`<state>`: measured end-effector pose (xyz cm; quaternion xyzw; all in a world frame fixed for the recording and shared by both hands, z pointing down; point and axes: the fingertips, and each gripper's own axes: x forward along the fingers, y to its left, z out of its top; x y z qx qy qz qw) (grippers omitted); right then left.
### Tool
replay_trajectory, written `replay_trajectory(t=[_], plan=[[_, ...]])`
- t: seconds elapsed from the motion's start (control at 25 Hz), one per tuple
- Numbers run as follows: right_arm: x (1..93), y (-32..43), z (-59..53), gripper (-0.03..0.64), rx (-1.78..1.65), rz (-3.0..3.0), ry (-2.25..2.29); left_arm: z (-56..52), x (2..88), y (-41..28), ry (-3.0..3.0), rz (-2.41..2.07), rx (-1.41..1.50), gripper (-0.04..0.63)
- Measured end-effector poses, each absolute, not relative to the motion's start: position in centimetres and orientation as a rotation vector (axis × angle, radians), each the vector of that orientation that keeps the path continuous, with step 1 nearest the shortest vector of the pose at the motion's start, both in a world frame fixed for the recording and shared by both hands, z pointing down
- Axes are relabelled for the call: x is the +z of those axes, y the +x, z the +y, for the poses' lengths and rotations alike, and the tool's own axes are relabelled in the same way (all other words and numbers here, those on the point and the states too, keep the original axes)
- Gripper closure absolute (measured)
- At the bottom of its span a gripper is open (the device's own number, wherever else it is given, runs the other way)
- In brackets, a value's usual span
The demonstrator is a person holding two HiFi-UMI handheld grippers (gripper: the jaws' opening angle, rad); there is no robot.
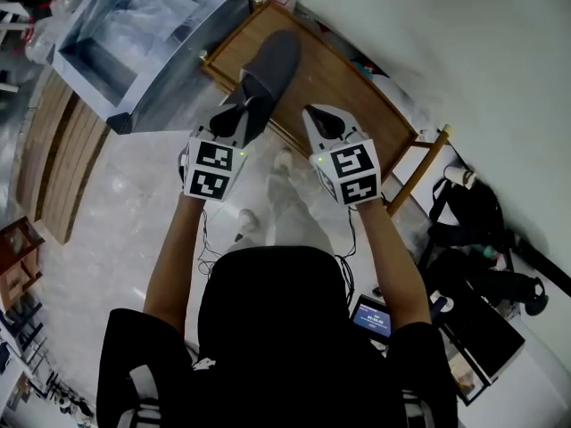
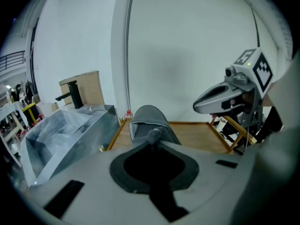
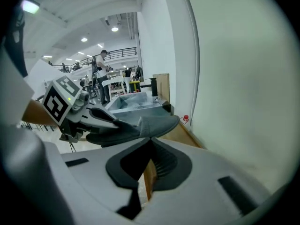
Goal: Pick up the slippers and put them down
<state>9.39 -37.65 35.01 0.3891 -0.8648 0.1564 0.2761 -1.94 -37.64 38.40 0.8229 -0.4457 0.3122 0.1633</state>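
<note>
One dark grey slipper [image 1: 272, 65] hangs in the air over a low wooden rack [image 1: 343, 83], toe pointing away from me. My left gripper [image 1: 244, 103] is shut on its heel edge; in the left gripper view a fold of grey fabric is pinched at the tips of the left gripper [image 2: 153, 138], with the slipper [image 2: 150, 121] stretching ahead. My right gripper [image 1: 319, 114] is level with it on the right, jaws together and nothing between them. In the right gripper view the right gripper [image 3: 150, 138] sits just beside the slipper [image 3: 140, 125] without touching it. No second slipper shows.
A sink unit wrapped in clear plastic [image 1: 134, 34] stands left of the rack. A white wall [image 1: 464, 43] runs behind it. A wooden post [image 1: 419, 172], a black backpack [image 1: 473, 212] and a tablet [image 1: 370, 317] lie to my right. My own feet [image 1: 285, 160] are on the pale floor.
</note>
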Motion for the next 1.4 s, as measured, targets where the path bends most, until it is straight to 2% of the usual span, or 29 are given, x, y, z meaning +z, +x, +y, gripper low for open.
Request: replay_trajectory(t=[0.72,1.4], plan=[[23.9,4.9,-26.1,0.621,0.223,-2.451,1.162,-23.7,25.5,-7.7,2.466,-1.466,0.666,0.571],[19.3,-0.5,-15.6,0.621,0.107,-2.488,1.217,-12.1,20.9,-13.0,2.533,-1.523,0.564,0.571]])
